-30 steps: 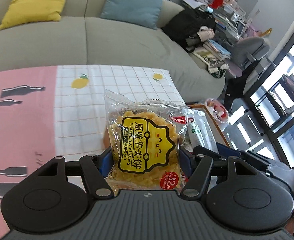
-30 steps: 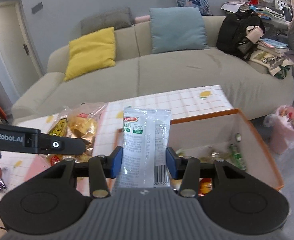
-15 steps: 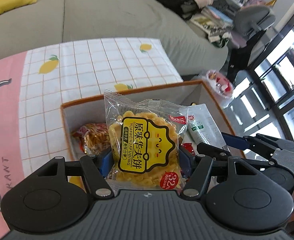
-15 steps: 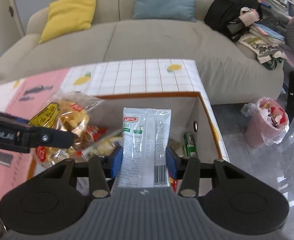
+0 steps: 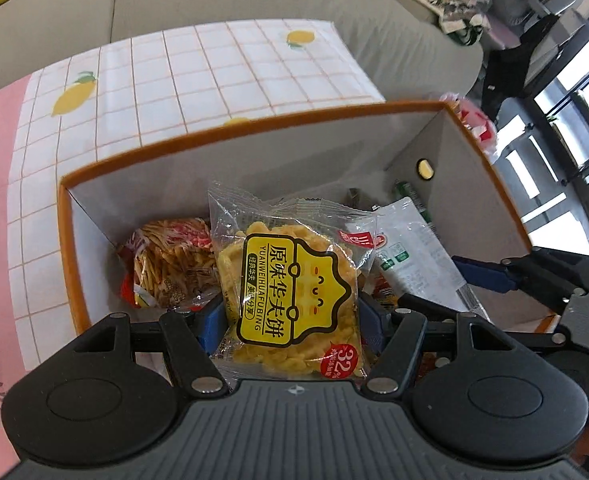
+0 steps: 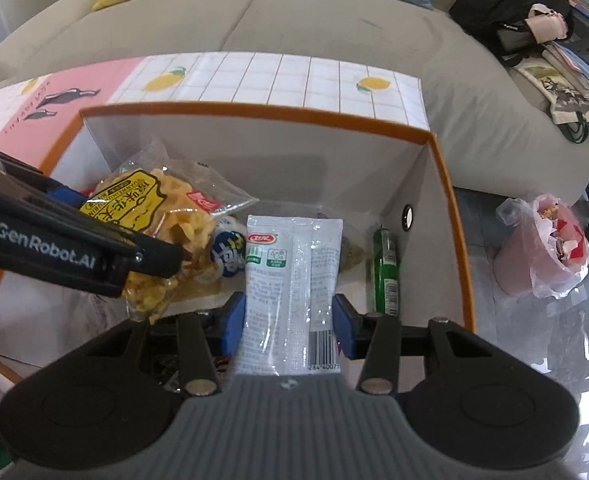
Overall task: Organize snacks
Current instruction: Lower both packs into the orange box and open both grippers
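Step in hand: dropping two snacks into orange-rimmed box (image 6: 450, 184). Left gripper (image 5: 290, 316) pinching yellow waffle-biscuit packet (image 5: 294, 292) by its sides, held above box interior, over noodle-snack bag (image 5: 170, 256). Right gripper (image 6: 290, 320) clamped on white sachet (image 6: 290, 280), upright, over box middle, near green stick pack (image 6: 384, 268) lying at bottom. Judged next: lower a little, spread jaws, release both packets clear of each other, avoid box walls.
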`<act>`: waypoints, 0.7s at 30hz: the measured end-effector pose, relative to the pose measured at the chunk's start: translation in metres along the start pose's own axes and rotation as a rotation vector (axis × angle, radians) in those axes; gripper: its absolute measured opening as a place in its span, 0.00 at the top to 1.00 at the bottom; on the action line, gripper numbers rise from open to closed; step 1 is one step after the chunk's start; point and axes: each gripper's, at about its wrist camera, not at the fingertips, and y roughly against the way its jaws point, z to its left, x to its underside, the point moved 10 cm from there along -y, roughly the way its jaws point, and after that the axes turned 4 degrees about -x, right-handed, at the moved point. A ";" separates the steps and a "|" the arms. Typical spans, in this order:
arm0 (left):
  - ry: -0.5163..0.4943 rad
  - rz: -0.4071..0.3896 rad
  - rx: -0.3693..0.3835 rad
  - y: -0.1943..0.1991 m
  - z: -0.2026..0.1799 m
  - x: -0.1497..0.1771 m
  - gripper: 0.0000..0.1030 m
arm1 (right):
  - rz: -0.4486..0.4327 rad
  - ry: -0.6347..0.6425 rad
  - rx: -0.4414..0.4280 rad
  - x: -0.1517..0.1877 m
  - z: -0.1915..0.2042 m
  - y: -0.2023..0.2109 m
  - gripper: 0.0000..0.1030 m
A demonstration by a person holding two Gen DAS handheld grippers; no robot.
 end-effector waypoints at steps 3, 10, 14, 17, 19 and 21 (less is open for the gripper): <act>-0.004 -0.008 0.004 -0.006 -0.001 -0.002 0.26 | 0.019 -0.004 -0.007 0.003 -0.003 -0.010 0.56; -0.040 0.000 -0.006 -0.017 -0.007 -0.006 0.25 | 0.060 0.006 0.003 0.006 -0.005 -0.028 0.55; -0.074 -0.004 -0.020 -0.022 -0.012 -0.008 0.23 | 0.084 0.013 0.010 0.011 -0.005 -0.036 0.55; -0.076 -0.015 -0.015 -0.023 -0.015 -0.011 0.21 | 0.083 0.015 0.013 0.011 -0.005 -0.035 0.54; -0.067 -0.015 -0.007 -0.021 -0.014 -0.011 0.20 | 0.084 0.017 0.012 0.010 -0.005 -0.033 0.54; -0.080 -0.018 -0.005 -0.017 -0.014 -0.011 0.20 | 0.090 0.020 0.010 0.010 -0.005 -0.030 0.53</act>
